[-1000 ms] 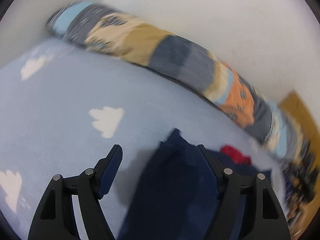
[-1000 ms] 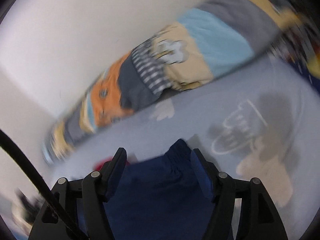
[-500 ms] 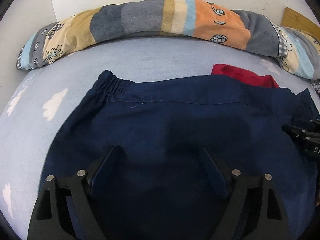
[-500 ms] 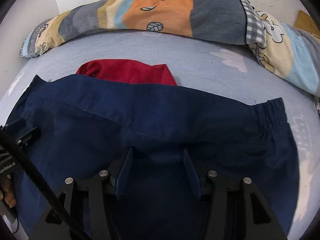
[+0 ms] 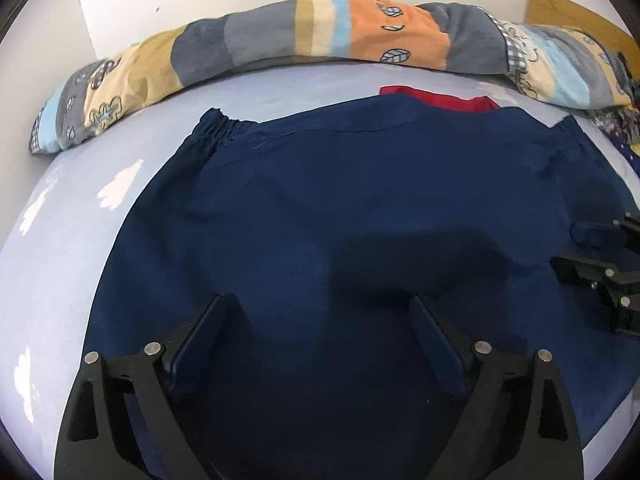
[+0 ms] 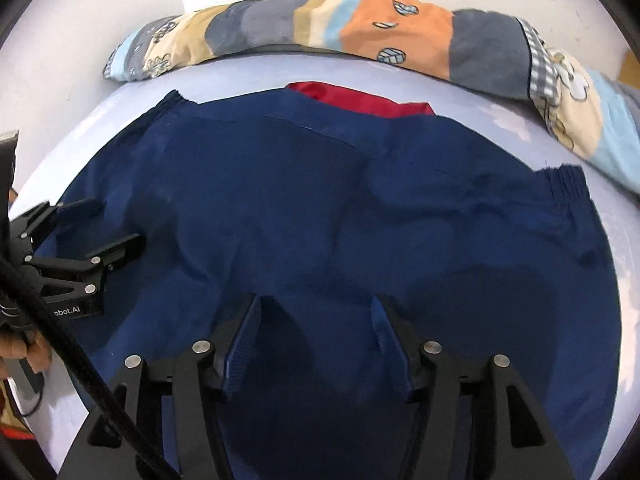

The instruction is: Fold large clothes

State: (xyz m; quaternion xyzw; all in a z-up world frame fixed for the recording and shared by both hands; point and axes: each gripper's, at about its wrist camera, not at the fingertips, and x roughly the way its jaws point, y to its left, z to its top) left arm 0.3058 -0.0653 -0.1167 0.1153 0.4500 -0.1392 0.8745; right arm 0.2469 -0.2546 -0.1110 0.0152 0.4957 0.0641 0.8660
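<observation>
A navy blue garment [image 5: 340, 208] with elastic gathered corners lies spread flat on the bed; the same cloth [image 6: 320, 208] fills the right wrist view. My left gripper [image 5: 320, 304] hovers just above its near part, jaws wide and still opening, nothing pinched between the pads. It also shows at the left edge of the right wrist view, left gripper [image 6: 116, 224]. My right gripper [image 6: 316, 304] hangs over the cloth too, jaws opening, with no fold between them. At the right edge of the left wrist view, the right gripper [image 5: 570, 248] rests low over the fabric.
A red garment [image 5: 440, 98] peeks out behind the navy one. A long patchwork bolster [image 5: 320, 32] lies along the white wall. The bed sheet [image 5: 60, 248] is pale blue with white clouds. A hand [image 6: 20, 350] and a black cable [image 6: 72, 356] sit at the left.
A second ago both grippers carried the navy cloth through the air. It now lies spread flat on the bed, and both grippers have come down over it with wider jaws.
</observation>
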